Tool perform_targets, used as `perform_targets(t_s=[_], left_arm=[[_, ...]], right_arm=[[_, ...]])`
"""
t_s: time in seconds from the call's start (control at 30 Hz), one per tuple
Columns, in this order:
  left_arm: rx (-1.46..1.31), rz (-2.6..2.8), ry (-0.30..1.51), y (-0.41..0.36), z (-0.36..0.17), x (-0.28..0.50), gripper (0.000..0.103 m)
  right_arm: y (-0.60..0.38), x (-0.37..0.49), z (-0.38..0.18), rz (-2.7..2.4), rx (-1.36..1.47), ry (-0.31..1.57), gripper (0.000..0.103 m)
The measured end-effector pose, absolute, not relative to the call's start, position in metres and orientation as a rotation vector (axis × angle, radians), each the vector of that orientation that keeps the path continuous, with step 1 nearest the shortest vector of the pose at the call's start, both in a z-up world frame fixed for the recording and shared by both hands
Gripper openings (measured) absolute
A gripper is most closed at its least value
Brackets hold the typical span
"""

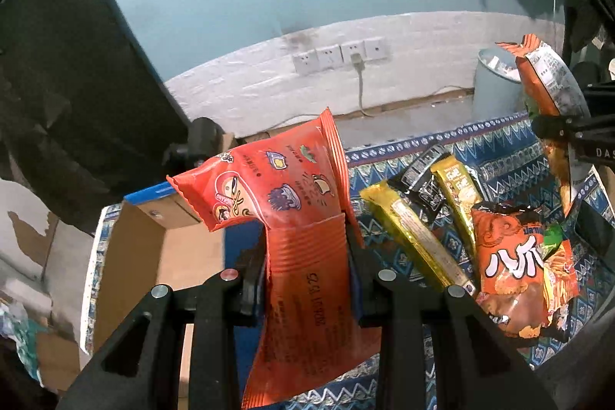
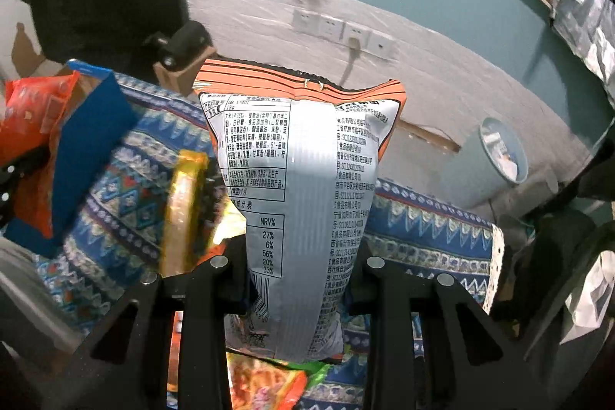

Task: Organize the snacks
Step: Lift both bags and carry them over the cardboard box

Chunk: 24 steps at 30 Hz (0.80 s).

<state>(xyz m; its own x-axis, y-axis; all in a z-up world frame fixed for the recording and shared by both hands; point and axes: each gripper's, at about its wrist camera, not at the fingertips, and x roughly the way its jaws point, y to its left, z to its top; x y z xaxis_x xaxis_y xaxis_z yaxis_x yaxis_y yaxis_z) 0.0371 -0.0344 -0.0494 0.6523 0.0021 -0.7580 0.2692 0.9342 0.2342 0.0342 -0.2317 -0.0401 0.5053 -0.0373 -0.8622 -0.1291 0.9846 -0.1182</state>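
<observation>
Both grippers are loaded and raised above the patterned tablecloth [image 1: 511, 148].

Left gripper [image 1: 307, 279]: jaws closed narrow on the red snack packet [image 1: 284, 195], pinched across its crimped end seam. The body of the packet flops forward and to the left past the fingers, the printed date side hanging down toward the camera. Gripping at the seam looks deliberate — it is flat and stiff, so the contents are not crushed.

Right gripper [image 2: 296, 268]: jaws closed on the orange chip bag [image 2: 296, 156], held upright with its silver back panel and nutrition table facing the camera. The grip sits on the lower part of the bag, so the puffed top stands free. The same bag shows at the right edge of the left wrist view, lifted clear of the cloth.

Containers:
- Cardboard box [image 1: 127, 256] with a blue flap, at the left end of the table, directly beyond the left gripper. Its open interior shows bare cardboard; the visible part holds nothing, but the far corner is hidden by the packet. Judgement: this is the destination, and the red packet is near its rim but not yet inside.
- Pale bin [image 1: 496, 83] on the floor behind the table — contents too small to tell.

Left on the cloth: two gold bars [image 1: 419, 241], a small black sachet [image 1: 423, 183] between them, and a second orange chip bag [image 1: 519, 268] lying face up. Task roughly at mid-point, I judge.
</observation>
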Motion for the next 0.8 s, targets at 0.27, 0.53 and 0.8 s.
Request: perform_targets(t_s=[0.27, 0.53, 0.8], left_arm=[[0.319, -0.127, 0.822, -0.007, -0.033, 0.025, 0.033], [0.317, -0.070, 0.790, 0.024, -0.026, 0.019, 0.033], [0.266, -0.016, 0.803, 0.064, -0.028, 0.018, 0.033]], right_arm=[[-0.193, 0.036, -0.025, 0.142, -0.185, 1.016, 0.030], [-0.146, 0.049, -0.017, 0.225, -0.209, 1.007, 0.030], [-0.099, 0.062, -0.012, 0.297, -0.228, 1.000, 0.030]])
